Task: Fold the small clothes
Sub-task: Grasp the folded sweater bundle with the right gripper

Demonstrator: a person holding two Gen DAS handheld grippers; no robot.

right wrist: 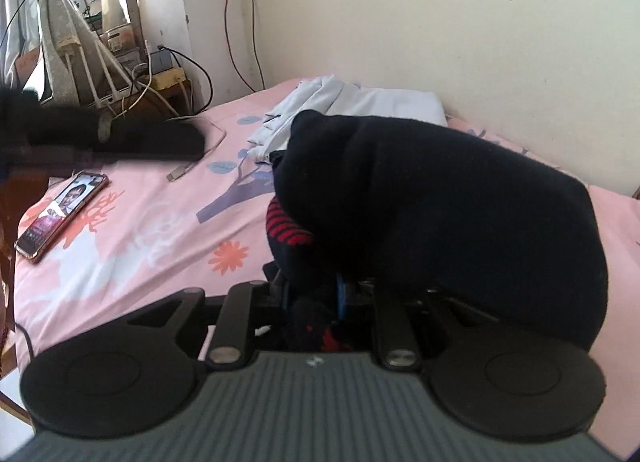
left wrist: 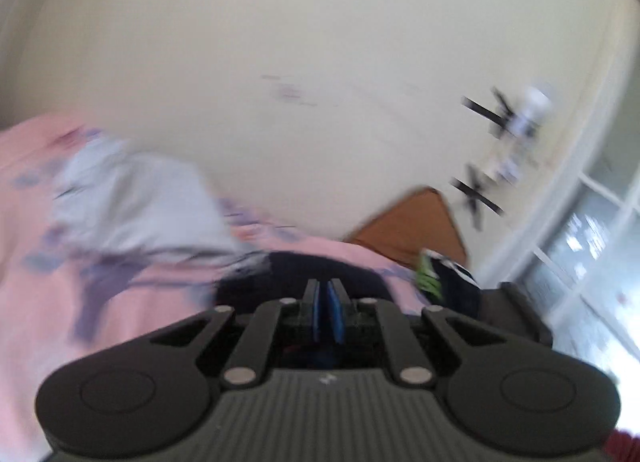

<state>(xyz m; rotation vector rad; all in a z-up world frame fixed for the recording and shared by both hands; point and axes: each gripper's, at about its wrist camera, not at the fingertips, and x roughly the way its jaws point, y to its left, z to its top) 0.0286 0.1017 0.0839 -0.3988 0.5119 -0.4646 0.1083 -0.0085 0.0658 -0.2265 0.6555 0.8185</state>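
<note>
Jaws of the right gripper (right wrist: 311,294) are seen clamped on dark fabric: a black sock (right wrist: 440,214) is pinched between the blue pads (right wrist: 340,294) and drapes up and over the right side of the tool, hiding most of the fingers. A red-striped sock (right wrist: 286,228) is tucked just under the black one, touching it, at the fingertips. Whether both are pinched cannot be told.

Jaws of the left gripper (left wrist: 328,302) are drawn together, blue pads (left wrist: 336,318) nearly touching, with nothing visibly held between them. That view is heavily blurred. A dark garment (left wrist: 304,274) lies just ahead of the left fingertips on the pink bedsheet (left wrist: 48,302).

Farther out, pale grey-blue clothes (right wrist: 320,110) are piled on the pink floral sheet near the cream wall (right wrist: 400,22). A phone (right wrist: 60,216) with a lit screen lies face up near the bed's left edge, and a cable (right wrist: 188,166) trails across the sheet beside it. An ironing board (right wrist: 64,42) is propped beyond the bed by the window, among tangled cords.
</note>
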